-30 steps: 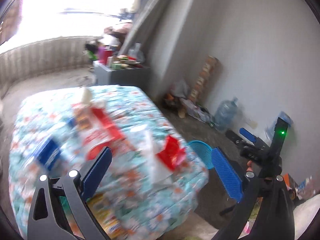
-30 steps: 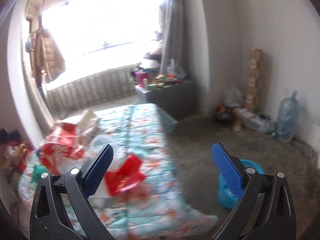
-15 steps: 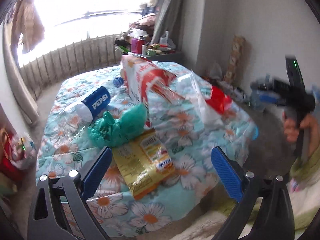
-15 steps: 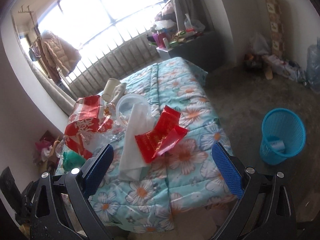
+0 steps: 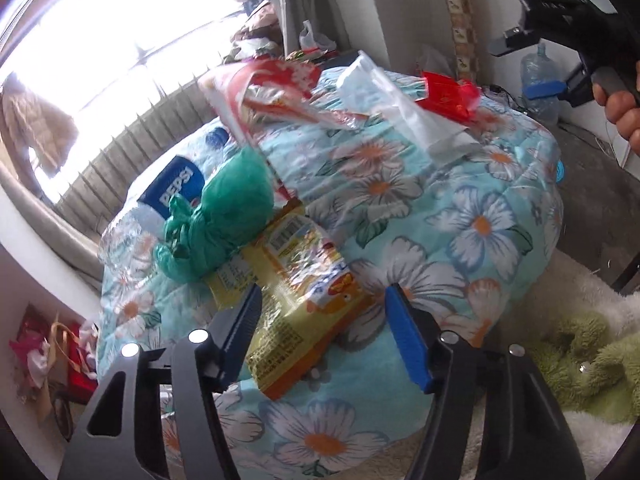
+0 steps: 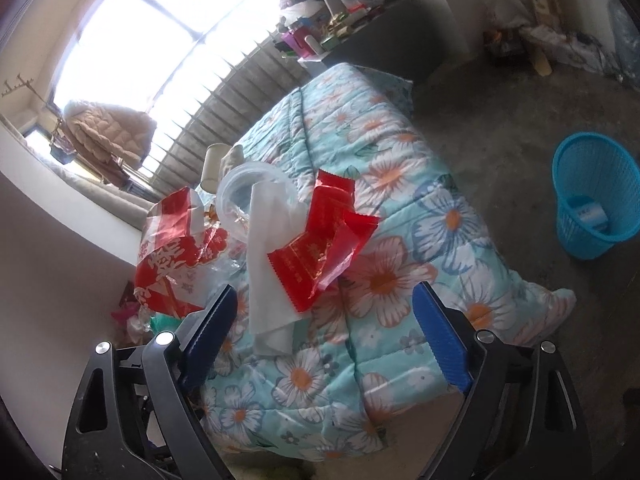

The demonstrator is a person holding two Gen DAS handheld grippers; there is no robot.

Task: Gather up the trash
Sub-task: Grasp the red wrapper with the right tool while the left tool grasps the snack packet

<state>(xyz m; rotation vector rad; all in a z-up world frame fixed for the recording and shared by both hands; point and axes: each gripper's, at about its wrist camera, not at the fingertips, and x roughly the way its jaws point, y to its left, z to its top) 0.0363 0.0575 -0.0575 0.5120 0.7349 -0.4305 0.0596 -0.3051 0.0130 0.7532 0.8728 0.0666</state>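
Observation:
Trash lies on a table under a floral blue cover (image 5: 472,216). My left gripper (image 5: 326,338) is open, its fingers on either side of a yellow snack wrapper (image 5: 296,280). Behind it lie a crumpled green bag (image 5: 224,216), a Pepsi bottle (image 5: 172,188), a red-and-white bag (image 5: 272,88), a white tissue (image 5: 412,116) and a red wrapper (image 5: 444,96). My right gripper (image 6: 324,340) is open and empty above the table's near end, close to the white tissue (image 6: 268,264) and red wrapper (image 6: 320,236). A blue trash basket (image 6: 592,196) stands on the floor at the right.
A clear plastic tub (image 6: 248,188) and a paper cup (image 6: 212,168) sit behind the tissue. A green plush thing (image 5: 592,364) lies on a white rug at the lower right. A water jug (image 5: 540,76) and clutter line the far wall. A grey cabinet (image 6: 360,44) stands by the window.
My left gripper has come down close over the yellow wrapper and its fingers have narrowed around it. My right gripper has moved nearer to the tissue and red wrapper.

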